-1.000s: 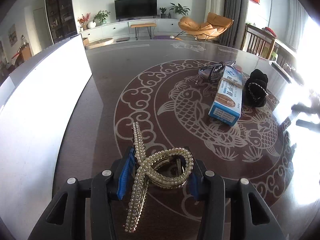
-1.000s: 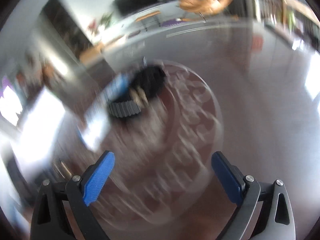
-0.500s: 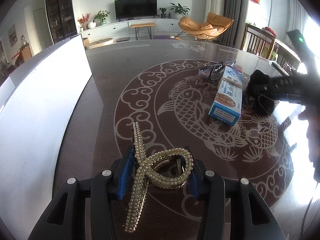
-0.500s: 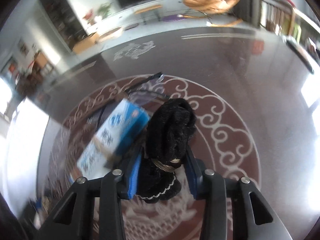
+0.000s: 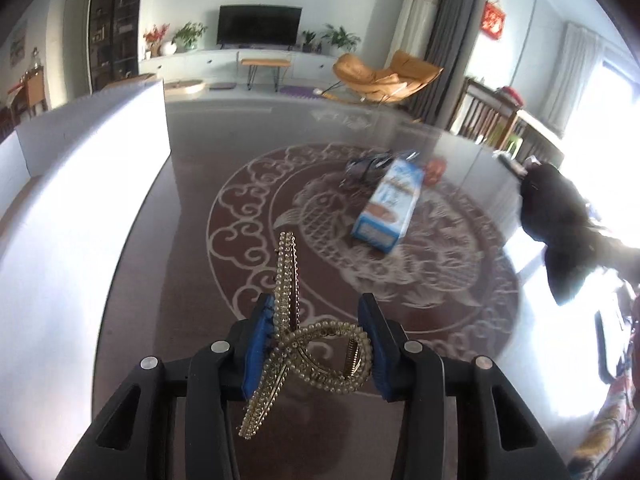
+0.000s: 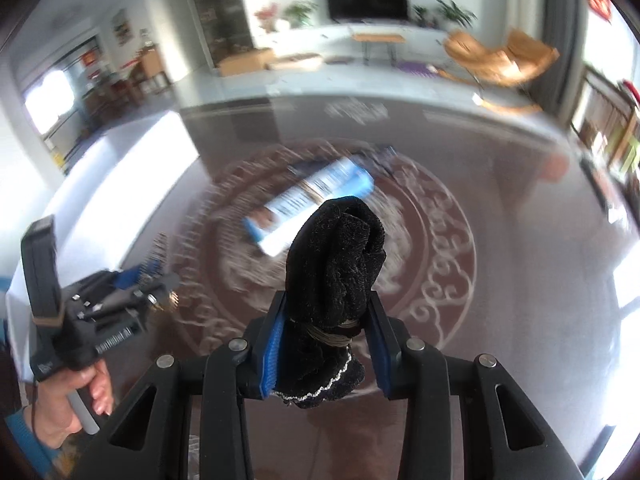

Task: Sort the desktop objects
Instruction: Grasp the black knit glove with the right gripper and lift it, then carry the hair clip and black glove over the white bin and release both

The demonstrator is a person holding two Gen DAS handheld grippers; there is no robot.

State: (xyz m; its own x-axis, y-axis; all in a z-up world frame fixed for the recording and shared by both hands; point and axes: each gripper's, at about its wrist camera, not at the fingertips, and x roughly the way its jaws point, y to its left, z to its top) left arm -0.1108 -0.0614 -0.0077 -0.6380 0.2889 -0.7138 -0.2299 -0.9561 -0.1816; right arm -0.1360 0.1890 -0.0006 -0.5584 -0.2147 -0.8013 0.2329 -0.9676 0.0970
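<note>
My left gripper (image 5: 316, 344) is shut on a gold pearl-studded hair clip (image 5: 288, 312) and holds it above the dark patterned table (image 5: 440, 280). My right gripper (image 6: 326, 344) is shut on a black fabric hair tie (image 6: 336, 264) and holds it in the air; the tie also shows at the right of the left wrist view (image 5: 560, 216). A blue and white box (image 5: 390, 208) lies on the table's middle, also in the right wrist view (image 6: 308, 204). A tangled dark cable (image 5: 366, 166) lies behind the box.
A white box wall (image 5: 80, 200) stands along the table's left side. The left gripper and the hand holding it show at the left of the right wrist view (image 6: 80, 320). A living room with a TV and an orange chair lies beyond the table.
My right gripper closed on the black hair tie and lifted it off the table, moving back and right. My left gripper rose a little with the hair clip.
</note>
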